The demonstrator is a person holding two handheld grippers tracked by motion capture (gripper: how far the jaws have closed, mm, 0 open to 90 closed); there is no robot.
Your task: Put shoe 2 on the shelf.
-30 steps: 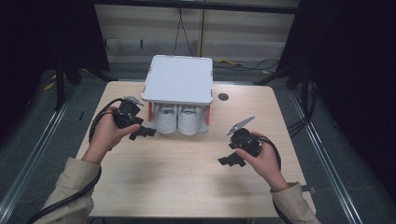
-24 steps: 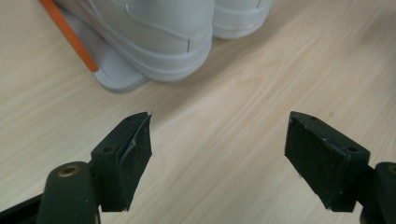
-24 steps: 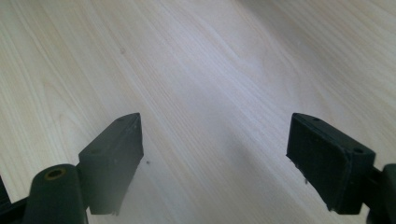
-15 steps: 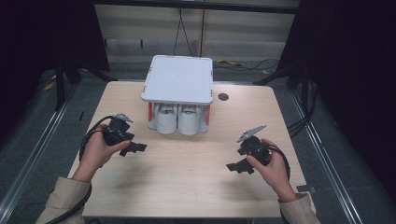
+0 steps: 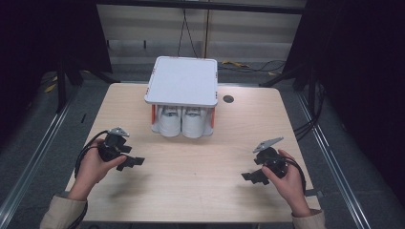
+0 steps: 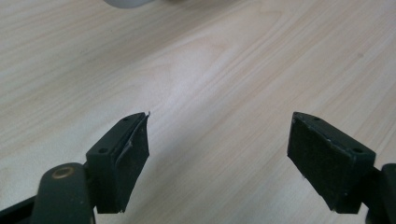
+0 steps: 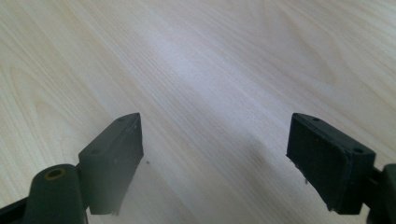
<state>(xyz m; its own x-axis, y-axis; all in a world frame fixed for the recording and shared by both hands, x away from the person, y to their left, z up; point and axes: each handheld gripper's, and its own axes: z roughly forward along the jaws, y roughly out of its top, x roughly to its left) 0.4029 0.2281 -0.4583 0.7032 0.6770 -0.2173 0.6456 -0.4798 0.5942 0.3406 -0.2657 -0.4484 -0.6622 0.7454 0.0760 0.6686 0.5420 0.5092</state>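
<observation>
So both grippers are wide open and empty: the white shoes (image 5: 181, 121) under the rack (image 5: 182, 81) sit at 1 o'clock from the left gripper (image 5: 135, 162), nearer than the right gripper (image 5: 249, 177).

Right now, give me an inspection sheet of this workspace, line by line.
Surface: light wood table, bare at the front; dark round hole near the back.
Job's things: white pair of shoes under a white-topped rack with red posts.
Clutter: nothing seen.
Grippers: left gripper and right gripper both open, holding nothing, over bare wood.
Cables: one trails from each gripper; more lie on the floor behind.
Surroundings: dark curtains, grey floor.
</observation>
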